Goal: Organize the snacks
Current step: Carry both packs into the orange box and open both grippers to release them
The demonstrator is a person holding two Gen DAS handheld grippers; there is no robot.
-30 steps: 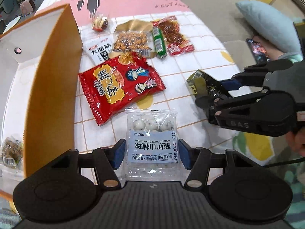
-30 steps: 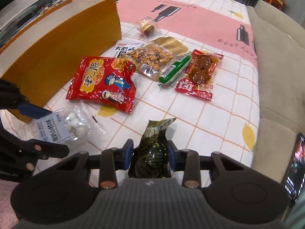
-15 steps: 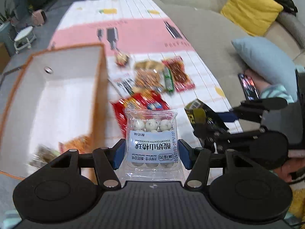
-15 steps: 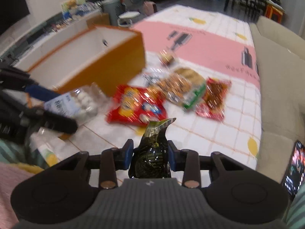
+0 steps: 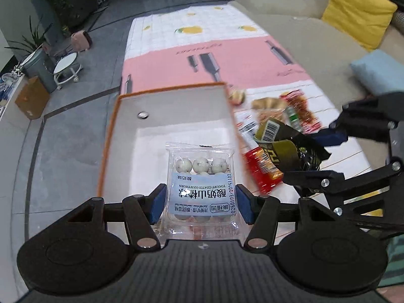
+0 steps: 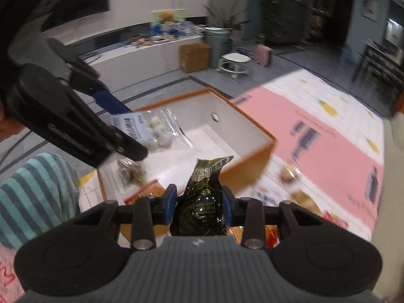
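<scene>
My left gripper [image 5: 200, 198] is shut on a clear packet of white yogurt-coated hawthorn balls [image 5: 200, 176] and holds it above the open orange box [image 5: 176, 116] with a white inside. My right gripper [image 6: 199, 202] is shut on a dark green snack pouch [image 6: 202, 202] and holds it in the air at the box's near right wall [image 6: 252, 164]. The pouch also shows in the left wrist view [image 5: 285, 149], right of the box. The left gripper with its packet shows in the right wrist view [image 6: 149, 128], over the box.
A red chip bag [image 5: 262, 171], a nut packet [image 5: 267, 108], a green stick [image 5: 293, 116] and a red meat packet [image 5: 300, 111] lie on the tablecloth right of the box. Two snack packets [image 6: 131, 171] lie inside the box. A sofa with cushions [image 5: 356, 10] runs along the right.
Both grippers have lifted their packets off the table and swung left. The left one now hangs over the box, the right one at its right wall.
</scene>
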